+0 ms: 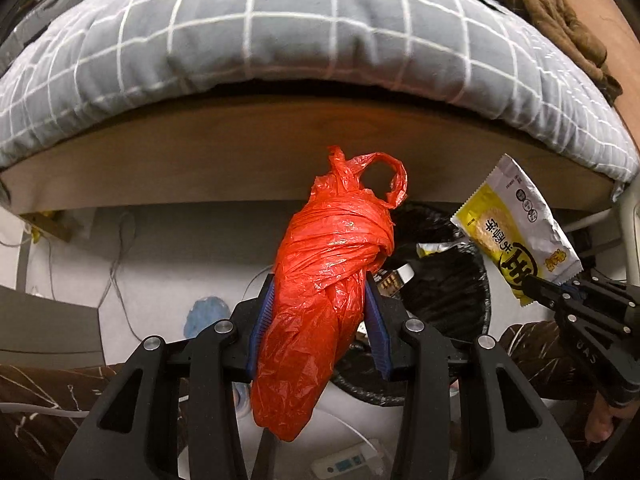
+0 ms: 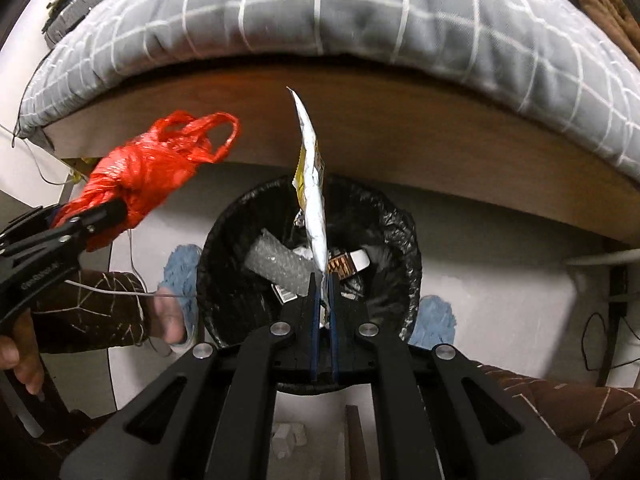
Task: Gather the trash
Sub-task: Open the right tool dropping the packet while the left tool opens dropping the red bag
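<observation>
Left gripper (image 1: 320, 304): clamped on a knotted red bag (image 1: 324, 280), held up beside the bin.
Bin (image 2: 216, 248): black-lined, on the floor below the bed (image 2: 360, 120), holding scraps.
Right gripper (image 2: 324, 280): pinching a yellow snack wrapper (image 2: 312, 184) upright above the bin.

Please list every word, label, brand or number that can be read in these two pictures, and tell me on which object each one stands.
"UAS", uncertain: faint embossed letters on the body of the right tongs.
Large black Chinese characters on the yellow and white snack wrapper: seen upside down, not surely readable; its small print is too small.
White lettering on the left tongs body: blurred.
Barcode label on the trash in the black bin: too small.
</observation>
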Motion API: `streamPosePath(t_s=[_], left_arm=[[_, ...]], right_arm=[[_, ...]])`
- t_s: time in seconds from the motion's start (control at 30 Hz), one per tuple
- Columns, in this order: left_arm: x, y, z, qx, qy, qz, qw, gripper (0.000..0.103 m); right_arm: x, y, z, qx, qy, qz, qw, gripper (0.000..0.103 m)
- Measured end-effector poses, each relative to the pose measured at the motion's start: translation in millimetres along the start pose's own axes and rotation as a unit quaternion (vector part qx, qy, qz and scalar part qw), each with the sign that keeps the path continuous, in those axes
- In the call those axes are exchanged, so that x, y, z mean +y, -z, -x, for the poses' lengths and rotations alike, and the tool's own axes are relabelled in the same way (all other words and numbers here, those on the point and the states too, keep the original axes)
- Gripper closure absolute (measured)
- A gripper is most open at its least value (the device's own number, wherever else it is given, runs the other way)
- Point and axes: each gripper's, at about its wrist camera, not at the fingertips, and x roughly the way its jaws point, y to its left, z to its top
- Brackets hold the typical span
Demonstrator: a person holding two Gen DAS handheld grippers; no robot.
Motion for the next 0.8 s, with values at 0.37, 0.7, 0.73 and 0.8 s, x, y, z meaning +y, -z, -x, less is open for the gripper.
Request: streamPosePath(t_s=[0.37,0.7,0.73,0.8], left_arm=[[11.6,5.9,-4.8,0.006,-0.008,0.006,0.9999,0.063],[-20.3,0.9,-8.7,0.005,0.010,-0.023,0.9997,0.063],[-25.3,0.0,-8.6,0.007,0.012,-0.025,0.9996,0.063],[-35.7,-1.3,-9.5,0.008,0.019,-0.030,0.9993,0.063]], right_arm=[[11.2,-0.7,-5.4,-0.014,0.017,0.012,1.000,0.067],[-24.8,0.8,26.9,-0.077,0.062,-0.036,0.994,0.016],[-28.7,1.6,30.7,-0.086,0.072,-0.040,0.993,0.012],[-36.3,2.9,38.7,-0.102,0.088,-0.048,0.990,0.009]])
